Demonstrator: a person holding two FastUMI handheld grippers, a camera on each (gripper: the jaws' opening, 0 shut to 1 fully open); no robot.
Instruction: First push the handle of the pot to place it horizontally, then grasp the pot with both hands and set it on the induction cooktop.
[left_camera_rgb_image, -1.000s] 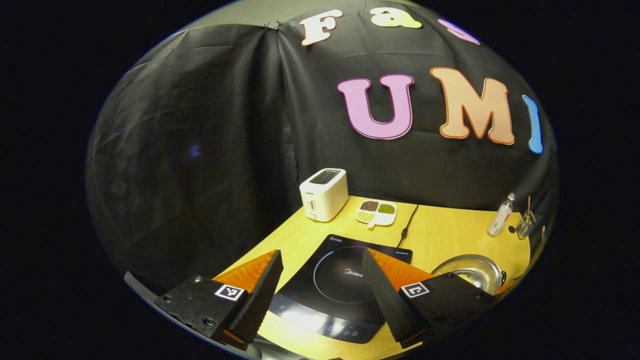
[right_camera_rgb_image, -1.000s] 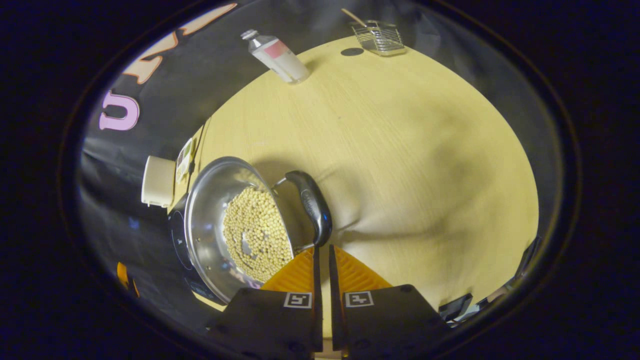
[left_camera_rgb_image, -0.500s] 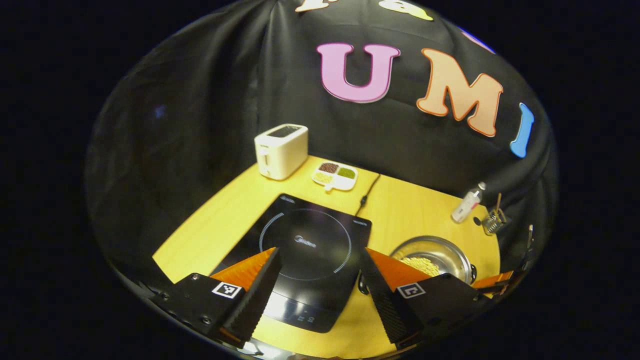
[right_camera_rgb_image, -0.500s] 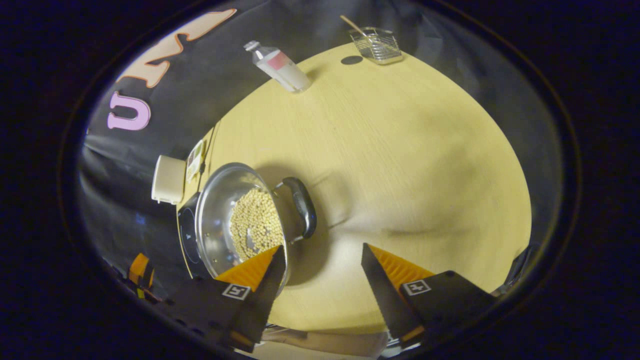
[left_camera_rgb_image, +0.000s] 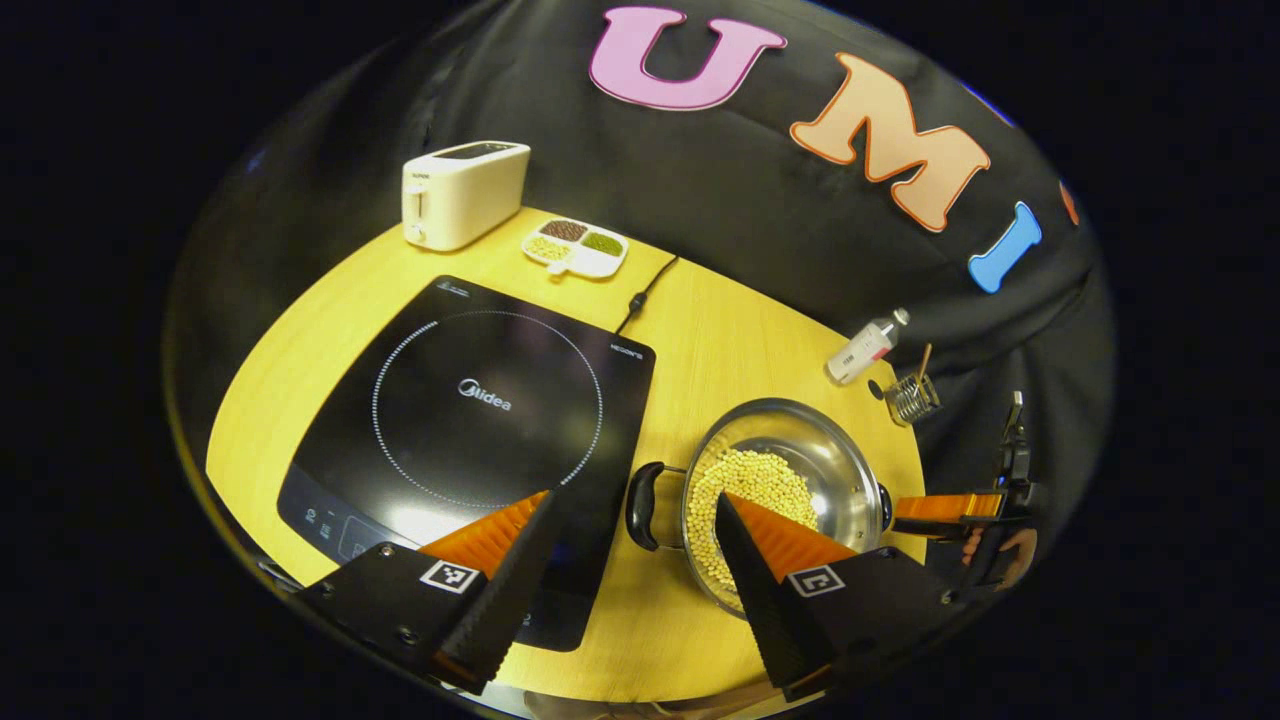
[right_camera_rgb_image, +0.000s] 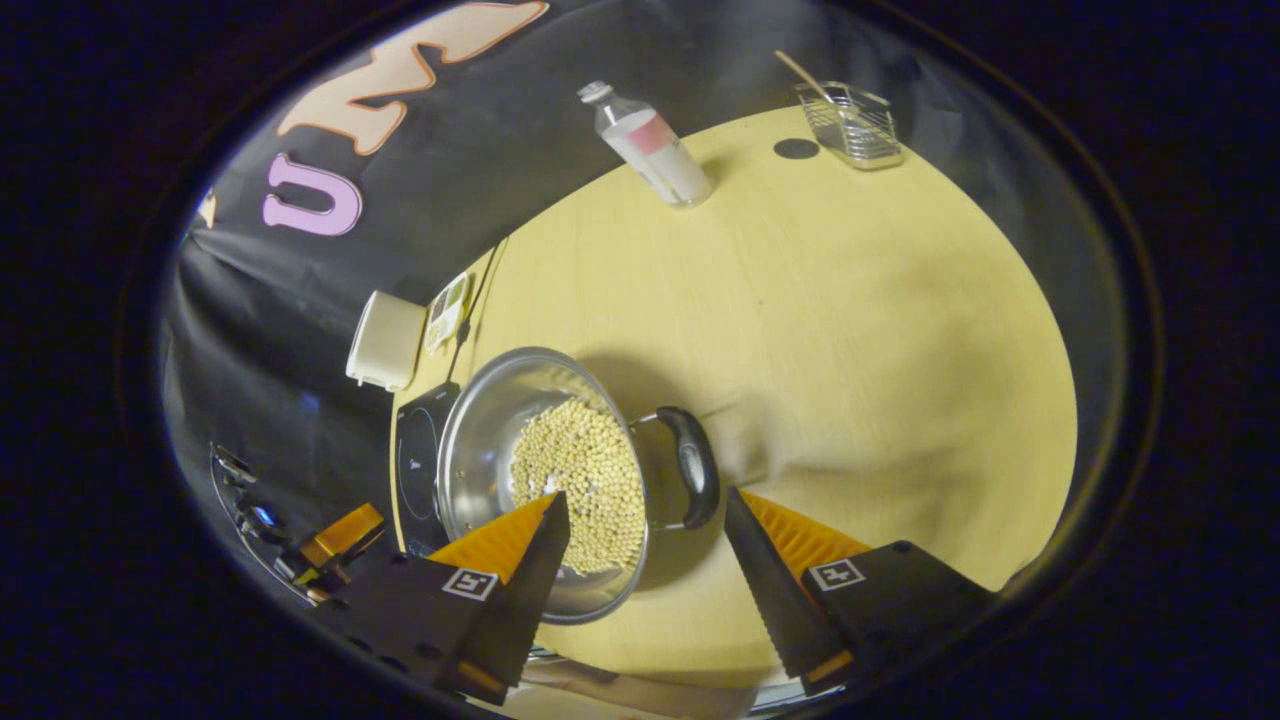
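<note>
Right gripper view: your right tool (right_camera_rgb_image: 640, 530) gapes at the pot (right_camera_rgb_image: 545, 480) handle (right_camera_rgb_image: 692, 478); left tool (left_camera_rgb_image: 632, 530) open too. Uneven lift spills soybeans (right_camera_rgb_image: 580, 478).

black tool (left_camera_rgb_image: 632, 520), square marker tags, screws

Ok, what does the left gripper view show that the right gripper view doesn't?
Left gripper view's extras: the whole ring and touch panel of the induction cooktop, and the left handle of the pot. Right gripper view's extra: a clear look at the right handle. Shared: the pot, its beans, the toaster, bottle and wire basket.
</note>
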